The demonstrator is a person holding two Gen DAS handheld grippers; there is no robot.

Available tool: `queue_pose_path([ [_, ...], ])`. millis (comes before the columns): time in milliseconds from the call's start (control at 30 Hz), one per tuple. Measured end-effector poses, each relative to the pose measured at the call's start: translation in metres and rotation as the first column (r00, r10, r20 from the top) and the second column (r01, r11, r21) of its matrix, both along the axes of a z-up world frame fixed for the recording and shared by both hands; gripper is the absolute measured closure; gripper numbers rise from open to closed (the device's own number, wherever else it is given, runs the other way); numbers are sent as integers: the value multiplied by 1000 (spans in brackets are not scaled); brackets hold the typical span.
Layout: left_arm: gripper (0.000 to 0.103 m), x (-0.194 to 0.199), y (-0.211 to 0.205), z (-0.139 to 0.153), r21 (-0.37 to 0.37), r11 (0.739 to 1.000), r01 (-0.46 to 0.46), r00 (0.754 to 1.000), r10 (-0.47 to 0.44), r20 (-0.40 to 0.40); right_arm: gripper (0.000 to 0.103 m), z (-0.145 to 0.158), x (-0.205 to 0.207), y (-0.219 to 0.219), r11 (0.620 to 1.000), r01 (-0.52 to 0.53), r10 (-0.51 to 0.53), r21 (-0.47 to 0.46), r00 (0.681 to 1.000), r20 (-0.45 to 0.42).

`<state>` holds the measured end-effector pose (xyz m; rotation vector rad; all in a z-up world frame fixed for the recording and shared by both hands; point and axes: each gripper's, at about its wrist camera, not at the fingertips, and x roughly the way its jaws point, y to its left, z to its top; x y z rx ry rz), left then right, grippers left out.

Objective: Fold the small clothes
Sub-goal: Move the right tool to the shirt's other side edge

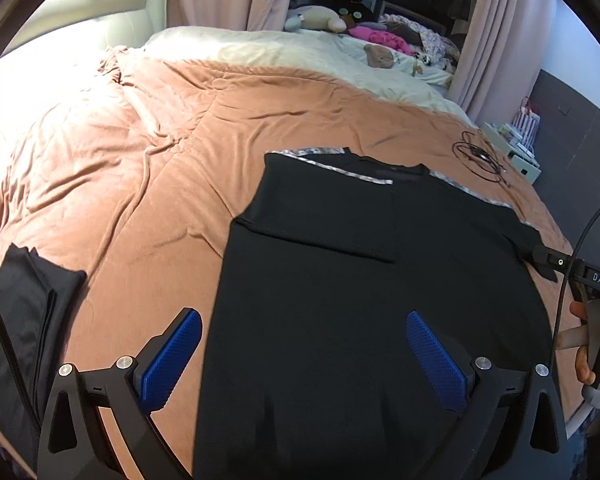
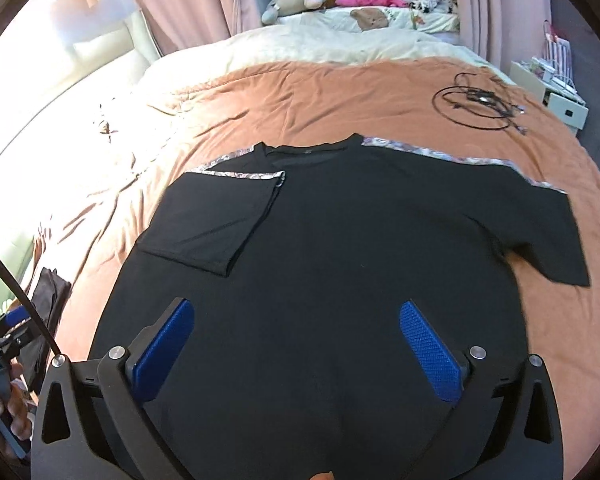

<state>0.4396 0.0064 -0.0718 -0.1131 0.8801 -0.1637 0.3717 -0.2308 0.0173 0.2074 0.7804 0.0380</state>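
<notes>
Both wrist views close above the bed (image 1: 180, 128), facing its far end, sharing the black shirt (image 2: 320, 240).

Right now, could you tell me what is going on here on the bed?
A person holding two handheld grippers is folding a black T-shirt spread on the orange-brown bedspread. One sleeve is already folded in over the body; the other sleeve lies flat, unfolded. The left gripper and right gripper are both open above the shirt, gripping nothing. A folded dark garment lies off to the left.
</notes>
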Motion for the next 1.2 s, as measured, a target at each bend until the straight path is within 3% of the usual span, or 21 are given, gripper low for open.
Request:
queue_pose_path([
  [333, 0, -48, -36, 30, 20, 999, 33, 998, -34, 49, 0, 14, -72, -34, 999, 27, -28, 17, 1000, 11],
  [600, 0, -66, -75, 33, 17, 997, 77, 996, -78, 48, 0, 15, -116, -65, 997, 75, -75, 9, 997, 33],
  [1000, 1, -45, -155, 17, -5, 984, 179, 983, -178, 34, 1, 2, -128, -125, 987, 149, -152, 58, 988, 35],
  [1100, 2, -32, -177, 11, 0, 979, 202, 979, -202, 26, 11, -5, -120, -145, 981, 177, -179, 84, 984, 23],
  [1200, 11, -17, -200, 3, -2, 973, 230, 973, -230, 9, 18, -14, -109, -170, 974, 201, -202, 102, 979, 0],
])
